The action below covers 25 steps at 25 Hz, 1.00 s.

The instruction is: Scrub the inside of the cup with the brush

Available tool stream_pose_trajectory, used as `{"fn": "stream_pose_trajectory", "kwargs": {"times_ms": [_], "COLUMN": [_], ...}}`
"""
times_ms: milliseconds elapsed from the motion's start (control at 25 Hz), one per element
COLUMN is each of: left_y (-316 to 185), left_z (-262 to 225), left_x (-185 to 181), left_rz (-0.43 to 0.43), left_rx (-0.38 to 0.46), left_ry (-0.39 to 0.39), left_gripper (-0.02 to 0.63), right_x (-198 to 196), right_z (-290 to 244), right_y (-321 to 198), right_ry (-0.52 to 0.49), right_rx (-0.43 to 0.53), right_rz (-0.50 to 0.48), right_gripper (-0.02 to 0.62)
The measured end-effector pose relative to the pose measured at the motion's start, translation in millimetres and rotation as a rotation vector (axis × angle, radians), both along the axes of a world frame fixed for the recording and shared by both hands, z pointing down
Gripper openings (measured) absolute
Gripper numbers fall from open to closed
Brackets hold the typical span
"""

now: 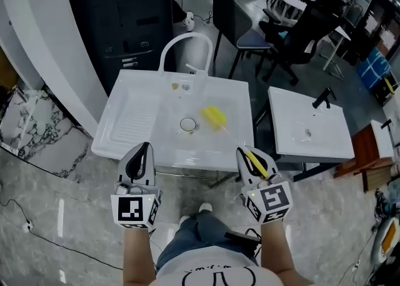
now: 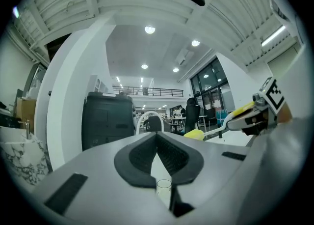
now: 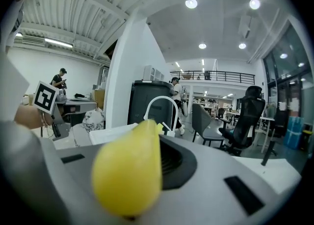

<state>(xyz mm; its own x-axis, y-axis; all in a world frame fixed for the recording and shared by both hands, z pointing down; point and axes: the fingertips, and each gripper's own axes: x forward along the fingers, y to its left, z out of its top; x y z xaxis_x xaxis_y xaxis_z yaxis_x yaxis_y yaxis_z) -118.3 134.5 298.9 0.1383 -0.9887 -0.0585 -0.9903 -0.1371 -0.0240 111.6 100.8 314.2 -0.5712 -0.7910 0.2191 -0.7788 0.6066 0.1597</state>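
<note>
Two hand-held grippers level at the front edge of the white ceramic sink [image 1: 128, 130].
Left gripper [image 1: 144, 148] pinched together, empty; right gripper [image 1: 247, 153] clamped on the yellow-headed, white-stemmed brush [image 1: 212, 116], reaching over the basin. Small clear glass cup [image 1: 188, 125] stands mid-basin, just left of the brush head.

counts: 2 grippers: left gripper [image 1: 144, 148], right gripper [image 1: 245, 153]. 1 yellow brush [image 1: 213, 116], in the right gripper. 1 clear cup [image 1: 187, 125], ahead of the left gripper. 2 white sinks: near sink [image 1: 134, 113] ahead of both, second sink [image 1: 300, 116] right of the right gripper. 1 faucet [image 1: 186, 35]. 1 black cabinet [image 1: 125, 16].
</note>
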Motion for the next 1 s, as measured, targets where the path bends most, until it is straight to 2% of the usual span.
{"fn": "stream_pose_trajectory", "kwargs": {"times_ms": [200,440,480,520,720,920,1000], "left_y": [-21,-60,-69,-79,-137,-190,-208], "left_z": [17,37,41,46,69,96,112], "left_x": [-13,-29,-29,-28,-17,-2,5], "left_rz": [-0.024,-0.004,0.012,0.029,0.108,0.175,0.204], "left_rx": [-0.041,-0.094,-0.107,-0.125,-0.217,-0.305,-0.341], "left_ry": [0.013,0.045,0.05,0.053,0.043,0.013,0.018], "left_gripper": [0.015,0.017,0.041,0.109,0.247,0.25,0.223], "right_x": [-7,-27,-30,-32,-37,-28,-26], "right_z": [10,18,21,24,34,47,54], "right_y": [-29,-82,-91,-101,-148,-195,-213], "right_ry": [0.002,-0.013,-0.012,-0.01,0.019,0.032,0.035], "right_rx": [-0.037,-0.051,-0.057,-0.065,-0.096,-0.144,-0.168], "right_rz": [-0.012,-0.047,-0.053,-0.059,-0.107,-0.115,-0.12], "right_gripper": [0.04,0.04,0.04,0.04,0.04,0.04,0.04]}}
